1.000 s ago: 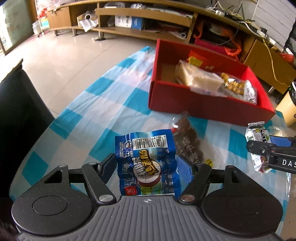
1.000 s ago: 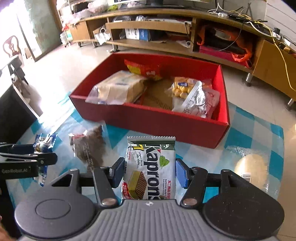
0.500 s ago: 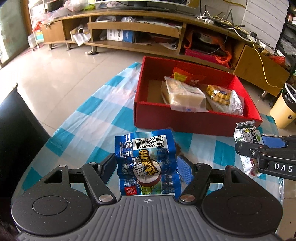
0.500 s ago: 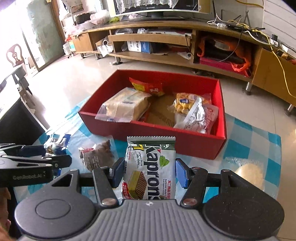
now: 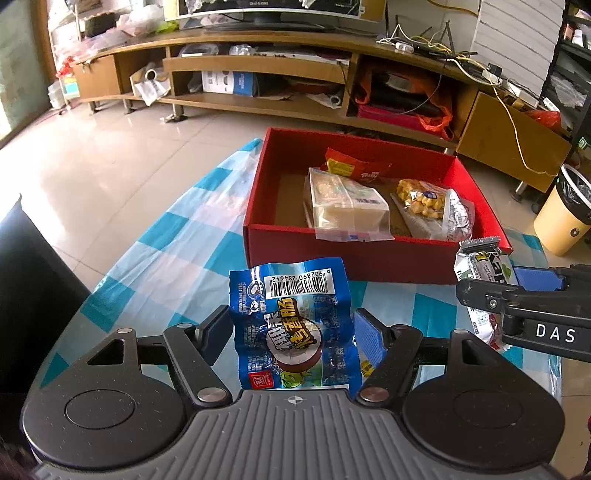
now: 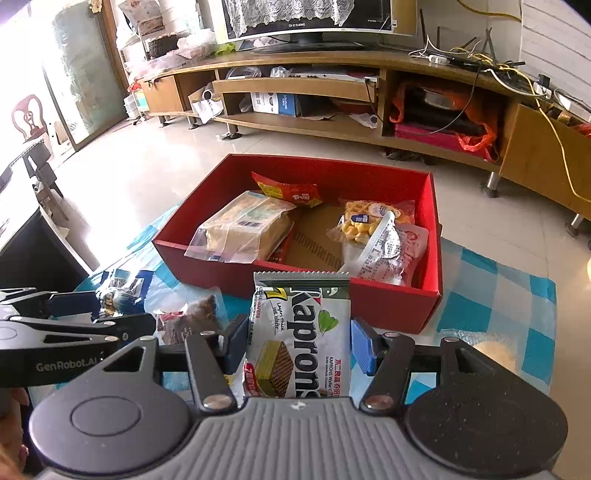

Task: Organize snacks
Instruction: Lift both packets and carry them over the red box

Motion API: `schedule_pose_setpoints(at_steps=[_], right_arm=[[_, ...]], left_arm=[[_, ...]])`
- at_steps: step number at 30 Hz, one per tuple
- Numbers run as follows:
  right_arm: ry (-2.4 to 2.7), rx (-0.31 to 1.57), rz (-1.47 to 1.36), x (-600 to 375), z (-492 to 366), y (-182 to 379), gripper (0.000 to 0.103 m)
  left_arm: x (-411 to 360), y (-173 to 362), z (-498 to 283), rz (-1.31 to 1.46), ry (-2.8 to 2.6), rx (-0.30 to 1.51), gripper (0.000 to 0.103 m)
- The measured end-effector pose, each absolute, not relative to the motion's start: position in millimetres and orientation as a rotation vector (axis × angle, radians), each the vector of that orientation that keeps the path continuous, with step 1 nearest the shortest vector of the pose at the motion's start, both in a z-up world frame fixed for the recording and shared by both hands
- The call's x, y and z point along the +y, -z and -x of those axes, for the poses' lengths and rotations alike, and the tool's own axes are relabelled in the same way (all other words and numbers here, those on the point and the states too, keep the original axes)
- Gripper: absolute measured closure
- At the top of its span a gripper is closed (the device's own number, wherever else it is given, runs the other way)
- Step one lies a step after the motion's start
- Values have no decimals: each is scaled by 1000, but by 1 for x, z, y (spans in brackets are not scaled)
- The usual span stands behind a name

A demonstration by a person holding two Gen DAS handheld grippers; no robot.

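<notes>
Two grippers [image 5: 291, 332] [image 6: 298, 345] each clamp one snack packet [image 5: 295, 325] [image 6: 301, 332]

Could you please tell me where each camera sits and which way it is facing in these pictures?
Left wrist: on the left claw, looking down-forward past its blue sausage packet to the red box; right claw at right.
Right wrist: on the right claw, holding the wafer packet, facing the same box; left claw at left.
Shared: box, checked cloth, TV stand.

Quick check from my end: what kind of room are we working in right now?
Most likely a home living room: a long wooden TV stand with a screen on top, a tiled floor, and a low table under a blue checked cloth.
</notes>
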State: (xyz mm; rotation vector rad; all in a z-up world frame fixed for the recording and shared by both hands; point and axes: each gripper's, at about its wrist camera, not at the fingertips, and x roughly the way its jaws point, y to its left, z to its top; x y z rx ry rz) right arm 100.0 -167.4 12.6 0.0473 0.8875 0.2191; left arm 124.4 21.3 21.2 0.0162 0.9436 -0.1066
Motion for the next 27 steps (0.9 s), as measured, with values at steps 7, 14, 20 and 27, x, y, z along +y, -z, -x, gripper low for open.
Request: schedule_pose_setpoints(at_steps=[7,14,20,27], right_arm=[[-214,870,-61,-170,-105,-19,46],[-201,842,-81,-177,-115,-28,45],[-186,825,-102,-182,-126,-33,45],[-161,810,-139,-190,-146,-35,45]], left_arm=[[15,-29,-133,-12,116,919,26],[5,-35,-145,-20,121,898,26],[-1,-41,-162,-18,118,878,26],[-9,-43,-184,-20,115,865,26]])
